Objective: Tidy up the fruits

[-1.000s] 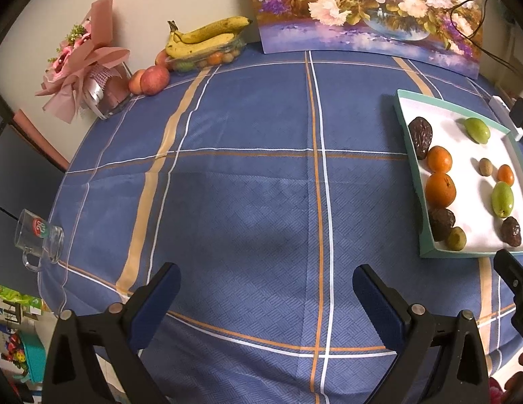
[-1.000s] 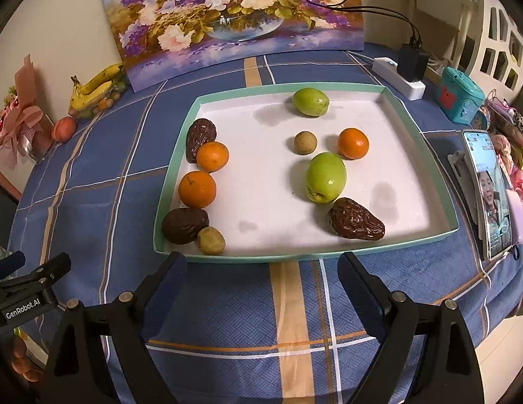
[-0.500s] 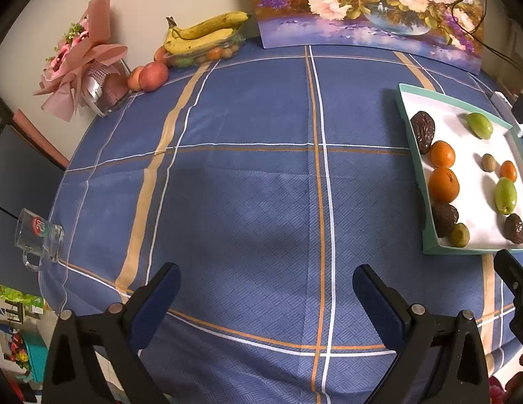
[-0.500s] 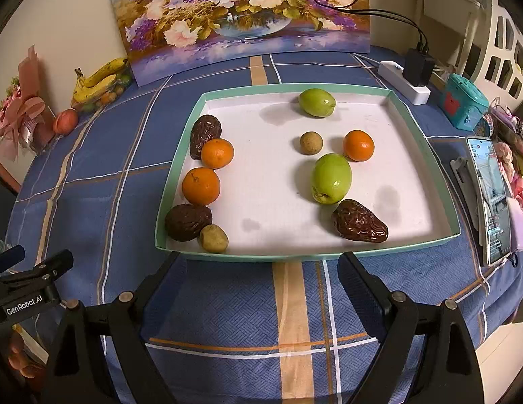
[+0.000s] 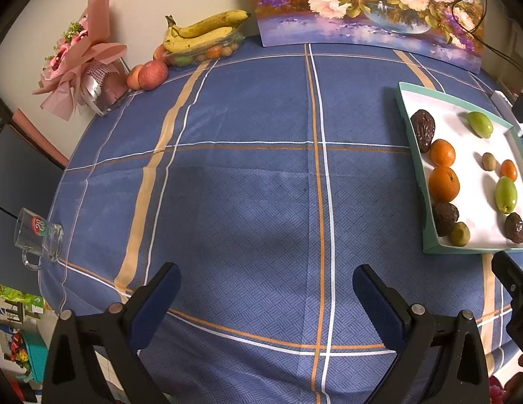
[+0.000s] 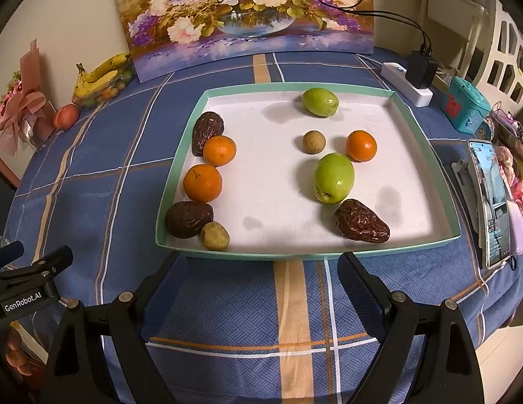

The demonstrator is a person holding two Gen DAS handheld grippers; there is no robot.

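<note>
A white tray with a green rim (image 6: 430,141) (image 5: 404,107) holds several fruits. Along its left side lie a dark date (image 6: 207,131), two oranges (image 6: 219,150) (image 6: 203,182), another date (image 6: 188,219) and a small tan fruit (image 6: 214,235). Toward the right sit a green fruit (image 6: 334,177), a third date (image 6: 361,221), an orange (image 6: 361,145), a tan ball (image 6: 314,141) and a far green fruit (image 6: 319,101). My right gripper (image 6: 261,269) stands open just before the tray's near rim. Over bare blue cloth, left of the tray, my left gripper (image 5: 266,286) is open and empty.
Bananas on a clear box (image 5: 204,38), an apple (image 5: 153,74) and a pink bouquet (image 5: 83,67) line the back left. A flower painting (image 6: 244,17) leans on the wall. A glass mug (image 5: 37,235) sits at the left edge. Power strip (image 6: 408,84), teal box (image 6: 465,109), phone (image 6: 490,202) right.
Both views have shifted slightly; the tray sits a little nearer the right gripper and further right in the left wrist view. No fruit has moved and both grippers stay open.
</note>
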